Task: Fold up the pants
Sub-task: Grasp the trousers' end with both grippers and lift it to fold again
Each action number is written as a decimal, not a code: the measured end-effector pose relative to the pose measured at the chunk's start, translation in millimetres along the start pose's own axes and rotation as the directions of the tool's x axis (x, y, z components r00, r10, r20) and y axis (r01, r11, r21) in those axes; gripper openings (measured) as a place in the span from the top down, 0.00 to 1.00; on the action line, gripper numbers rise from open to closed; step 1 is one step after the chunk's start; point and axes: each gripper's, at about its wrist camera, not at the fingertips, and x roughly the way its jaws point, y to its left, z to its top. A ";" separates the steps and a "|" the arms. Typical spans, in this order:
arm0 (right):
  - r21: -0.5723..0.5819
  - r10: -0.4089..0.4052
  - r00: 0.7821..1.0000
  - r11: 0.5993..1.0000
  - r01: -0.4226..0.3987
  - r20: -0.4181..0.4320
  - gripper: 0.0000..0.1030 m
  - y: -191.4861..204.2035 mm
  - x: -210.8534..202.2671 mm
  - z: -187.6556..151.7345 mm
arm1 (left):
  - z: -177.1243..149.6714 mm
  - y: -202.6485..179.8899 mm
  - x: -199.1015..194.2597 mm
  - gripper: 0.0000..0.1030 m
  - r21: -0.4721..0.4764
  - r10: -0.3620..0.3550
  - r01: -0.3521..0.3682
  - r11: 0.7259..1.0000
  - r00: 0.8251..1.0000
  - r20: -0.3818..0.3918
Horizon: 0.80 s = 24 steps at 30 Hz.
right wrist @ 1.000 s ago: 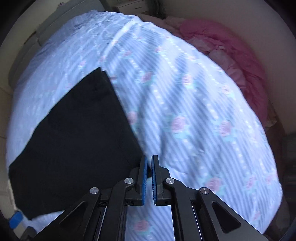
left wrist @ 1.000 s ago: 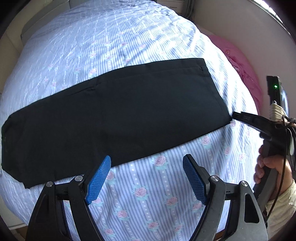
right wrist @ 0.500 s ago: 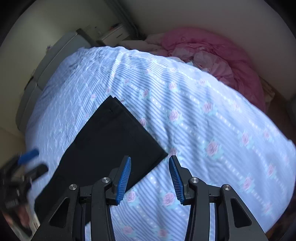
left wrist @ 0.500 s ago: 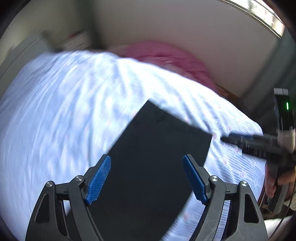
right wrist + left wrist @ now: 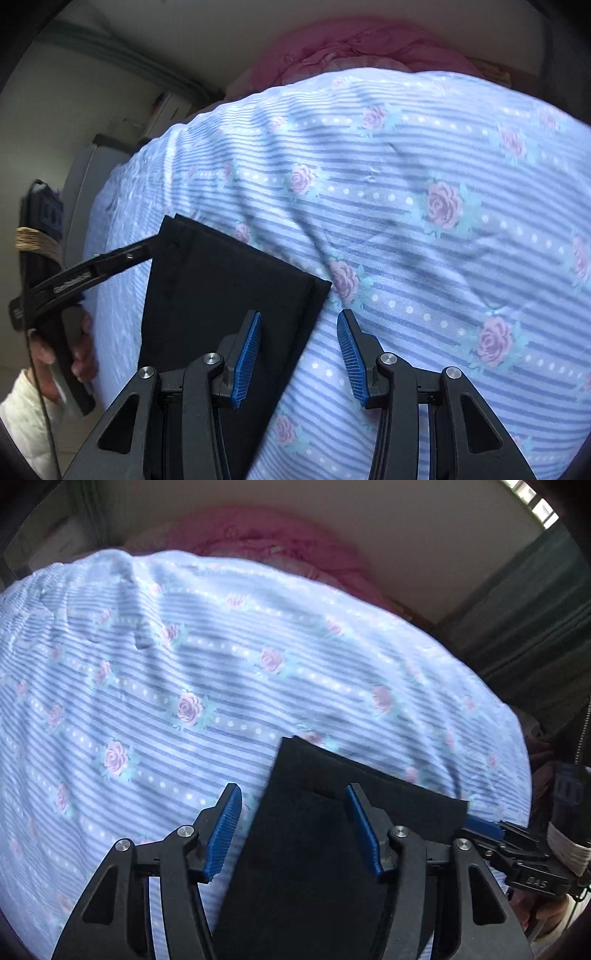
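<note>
Black pants [image 5: 332, 849] are lying flat on the striped, rose-printed bedsheet [image 5: 147, 701], and in the left wrist view we are seeing one squared end of them running away from the camera. Our left gripper [image 5: 295, 830] is standing wide, its left pad over sheet, its right pad over cloth, so it is straddling the left edge of the pants and gripping nothing. The right gripper [image 5: 480, 827] is showing at the near right corner, its state unreadable from this side.

In the right wrist view we are finding the right gripper [image 5: 299, 354] likewise spread wide and empty, straddling the right edge. The left gripper [image 5: 162, 245] is reaching the far left corner. The long axis is running back beneath both tools, so we are judging each gripper nearest to its own corner of this end.
</note>
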 end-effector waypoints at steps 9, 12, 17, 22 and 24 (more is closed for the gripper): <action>0.012 0.052 0.998 0.999 -0.052 0.018 0.66 -7.0 17.7 6.5 | 10.0 -7.0 31.5 0.58 -0.042 -0.040 0.039 0.998 0.999 -0.009; 0.002 0.057 0.998 0.998 -0.057 0.003 0.82 -13.8 14.4 9.6 | 11.9 -23.4 31.5 0.77 -0.025 -0.029 0.029 0.999 1.000 -0.009; -0.117 0.084 0.996 0.990 -0.080 0.030 0.87 14.1 -29.0 11.5 | 2.2 -38.9 -23.4 0.83 -0.001 -0.079 0.079 0.997 0.992 0.098; -0.342 0.103 0.989 0.938 -0.060 0.109 0.87 80.0 -96.5 -6.9 | -29.0 -40.4 -109.0 0.84 0.010 -0.101 0.101 0.995 0.964 0.247; -0.412 0.132 0.984 0.908 -0.072 0.119 0.87 105.4 -119.4 -16.5 | -48.3 -27.9 -145.7 0.84 0.002 -0.092 0.095 0.995 0.950 0.297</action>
